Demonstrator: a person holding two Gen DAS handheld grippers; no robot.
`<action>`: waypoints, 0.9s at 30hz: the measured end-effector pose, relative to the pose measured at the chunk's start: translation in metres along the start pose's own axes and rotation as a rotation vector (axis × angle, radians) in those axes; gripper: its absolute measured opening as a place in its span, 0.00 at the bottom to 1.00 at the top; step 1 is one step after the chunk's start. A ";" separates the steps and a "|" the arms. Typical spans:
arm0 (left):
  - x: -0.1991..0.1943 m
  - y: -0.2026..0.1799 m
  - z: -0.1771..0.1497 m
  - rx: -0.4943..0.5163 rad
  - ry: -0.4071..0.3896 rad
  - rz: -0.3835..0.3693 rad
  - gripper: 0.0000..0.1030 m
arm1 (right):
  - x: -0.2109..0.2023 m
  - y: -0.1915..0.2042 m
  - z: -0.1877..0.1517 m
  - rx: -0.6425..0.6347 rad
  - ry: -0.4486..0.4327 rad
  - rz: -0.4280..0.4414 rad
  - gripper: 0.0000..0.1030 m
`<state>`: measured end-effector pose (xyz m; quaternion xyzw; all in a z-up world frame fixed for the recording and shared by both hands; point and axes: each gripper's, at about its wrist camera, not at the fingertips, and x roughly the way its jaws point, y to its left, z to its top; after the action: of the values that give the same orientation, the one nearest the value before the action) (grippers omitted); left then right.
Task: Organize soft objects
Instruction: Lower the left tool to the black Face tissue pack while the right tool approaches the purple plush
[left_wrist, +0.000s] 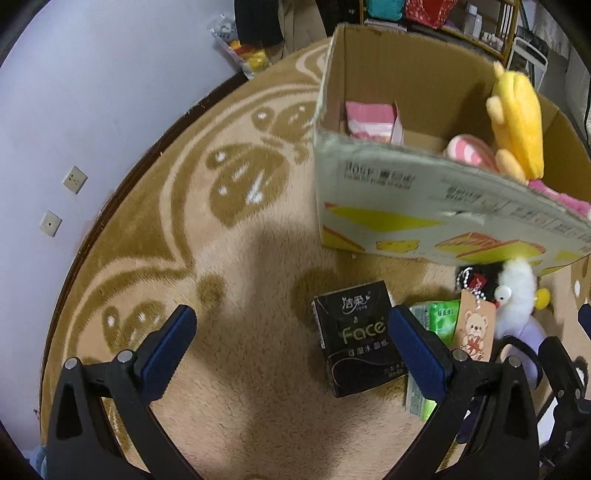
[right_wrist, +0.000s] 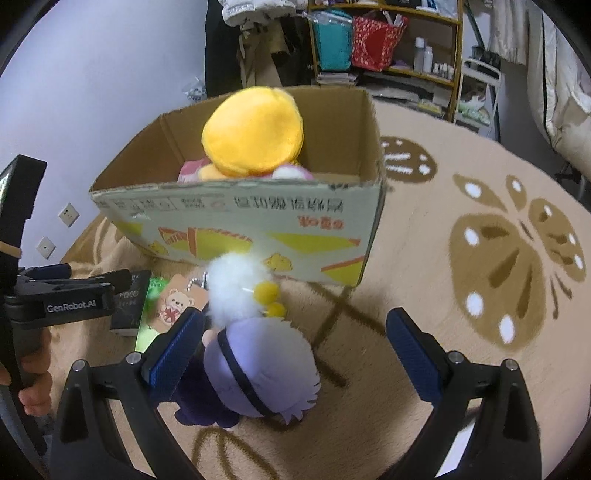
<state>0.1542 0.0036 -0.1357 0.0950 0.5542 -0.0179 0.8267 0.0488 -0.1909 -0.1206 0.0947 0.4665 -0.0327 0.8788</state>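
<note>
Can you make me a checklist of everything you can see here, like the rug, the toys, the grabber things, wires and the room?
Surface: tan rug with brown leaf shapes.
Job's things: cardboard box holds a yellow plush and pink soft things; purple plush, white fluffy toy, black tissue pack and green pack lie on the rug before it.
Clutter: bear tag on a bead chain.
Grippers: left gripper open above the rug; right gripper open, purple plush between its jaws.
Cables: nothing seen.
Surroundings: shelf with bags and bottles, wall sockets.
</note>
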 end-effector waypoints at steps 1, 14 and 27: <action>0.003 -0.001 0.000 0.002 0.008 0.001 0.99 | 0.002 0.000 0.000 0.001 0.008 0.004 1.00; 0.018 -0.004 0.000 -0.005 0.054 -0.025 0.99 | 0.019 -0.005 -0.007 0.042 0.096 0.070 1.00; 0.028 0.000 0.001 -0.019 0.068 -0.047 1.00 | 0.033 0.002 -0.017 0.032 0.170 0.096 0.92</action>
<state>0.1655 0.0057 -0.1609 0.0748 0.5844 -0.0288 0.8075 0.0535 -0.1847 -0.1568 0.1336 0.5337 0.0101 0.8350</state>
